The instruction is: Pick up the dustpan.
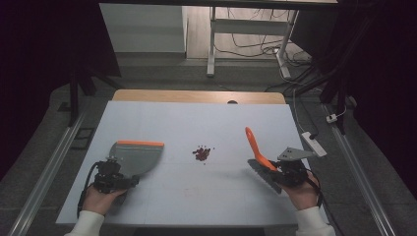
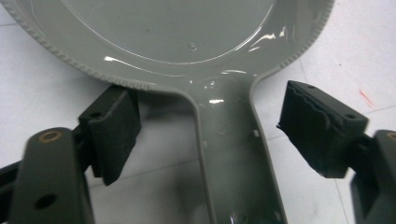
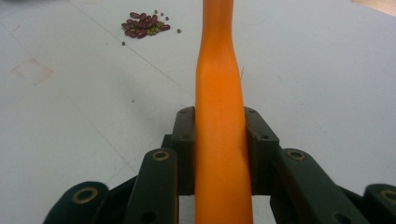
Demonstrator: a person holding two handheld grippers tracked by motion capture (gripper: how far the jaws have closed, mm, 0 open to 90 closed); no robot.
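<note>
Now I center my released left claw (image 2: 205, 135) on the dustpan handle (image 2: 233, 158); right claw (image 3: 219, 135) grips the brush (image 3: 219, 140), beans (image 1: 201, 153) at 12 o'clock

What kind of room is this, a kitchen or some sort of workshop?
Probably a lab or recording room, not a kitchen: a bare white table on a dark floor, loose cables trailing behind it, a power strip at its edge, and a person's hand working a handheld right gripper.
</note>
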